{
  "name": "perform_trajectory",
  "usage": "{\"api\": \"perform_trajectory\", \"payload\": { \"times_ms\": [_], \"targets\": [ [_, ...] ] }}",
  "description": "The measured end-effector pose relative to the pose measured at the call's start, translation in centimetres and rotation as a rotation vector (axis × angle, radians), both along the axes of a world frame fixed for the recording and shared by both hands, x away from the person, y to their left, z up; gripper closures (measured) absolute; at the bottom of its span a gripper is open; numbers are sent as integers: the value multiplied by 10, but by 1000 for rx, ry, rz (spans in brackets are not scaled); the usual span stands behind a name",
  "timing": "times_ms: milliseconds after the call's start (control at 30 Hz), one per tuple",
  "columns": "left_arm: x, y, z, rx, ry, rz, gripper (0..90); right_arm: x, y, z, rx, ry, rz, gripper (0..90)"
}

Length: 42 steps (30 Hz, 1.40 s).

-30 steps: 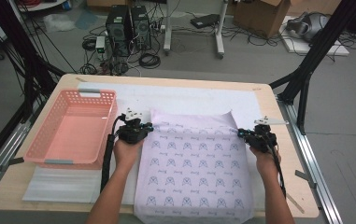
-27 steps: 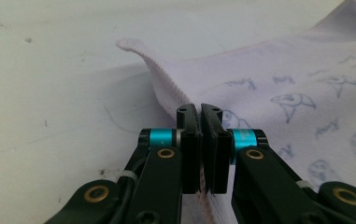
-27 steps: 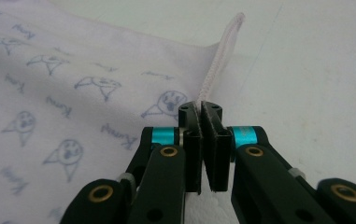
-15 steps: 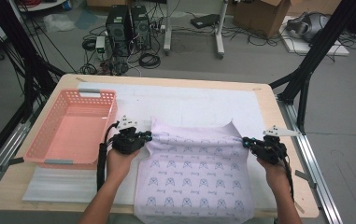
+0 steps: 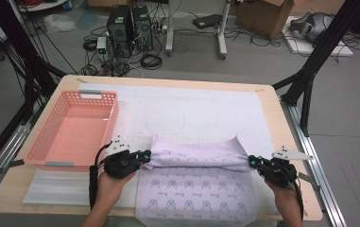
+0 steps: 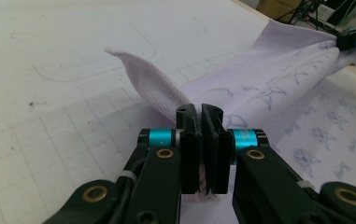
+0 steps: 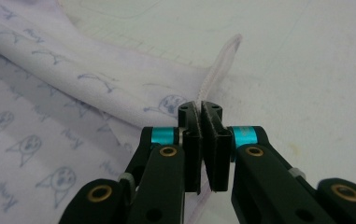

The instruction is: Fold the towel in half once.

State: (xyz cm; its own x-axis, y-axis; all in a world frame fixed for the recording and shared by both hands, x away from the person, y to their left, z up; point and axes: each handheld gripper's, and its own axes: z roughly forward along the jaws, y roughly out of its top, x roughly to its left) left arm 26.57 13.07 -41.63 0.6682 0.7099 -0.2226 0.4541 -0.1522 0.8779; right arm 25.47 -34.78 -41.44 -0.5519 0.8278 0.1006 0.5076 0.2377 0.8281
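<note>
Tightly pinching, the left gripper's point(image 6: 202, 116) jaws are pressing together on a corner of the lilac printed cloth point(image 5: 196, 189), its ribbed edge curling up just beyond them. Likewise, the right gripper's point(image 7: 202, 114) jaws are clamping the opposite corner, where a stitched hem is standing up between the pads. Seen from above, both grippers are holding the far edge of the cloth raised and folded toward the person, the fold stretching between them. Underneath, the rest of the cloth is lying flat on a white mat point(image 5: 206, 106) covering the wooden table point(image 5: 281, 118). Left of the left gripper, a pink basket point(image 5: 50, 151) is sitting on the table.
</note>
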Motion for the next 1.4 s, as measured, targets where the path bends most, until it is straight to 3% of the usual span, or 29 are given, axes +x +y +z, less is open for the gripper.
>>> {"api": "perform_trajectory", "payload": {
  "times_ms": [200,267,300,367,500,567,667,767,833,867,900,933,1033,1200,1400],
  "targets": [
    [-9,1,-17,21,35,-6,818,-15,1,-14,1,5,2,845],
    [-3,1,-20,4,77,36,536,-15,1,-17,-10,5,-29,719],
    [1,1,-19,-12,91,37,481,-13,1,-17,-1,14,-46,658],
    [8,0,-18,-7,80,47,462,-9,-1,-15,13,17,-73,562],
    [27,-7,-22,4,138,64,417,10,0,-11,32,62,-88,478],
    [33,-14,-27,19,168,73,403,22,5,-12,19,104,-87,473],
    [37,-21,-32,34,176,78,388,33,13,-16,-26,129,-85,491],
    [38,-24,-35,62,180,100,452,40,20,-24,-76,158,-92,582],
    [38,-23,-35,70,178,96,650,42,22,-28,-89,175,-90,647],
    [37,-23,-35,78,166,89,845,42,20,-29,-79,168,-91,745],
    [36,-22,-36,70,149,87,880,42,18,-29,-55,183,-76,826],
    [34,-20,-35,47,133,95,896,42,17,-30,-30,200,-59,845],
    [27,-11,-27,0,88,108,897,36,14,-25,-30,153,-52,868],
    [13,6,-16,-30,13,124,898,18,11,-13,-5,80,-49,871],
    [-2,13,-13,-43,-13,103,898,2,7,-10,17,55,-42,870]
  ]
}}
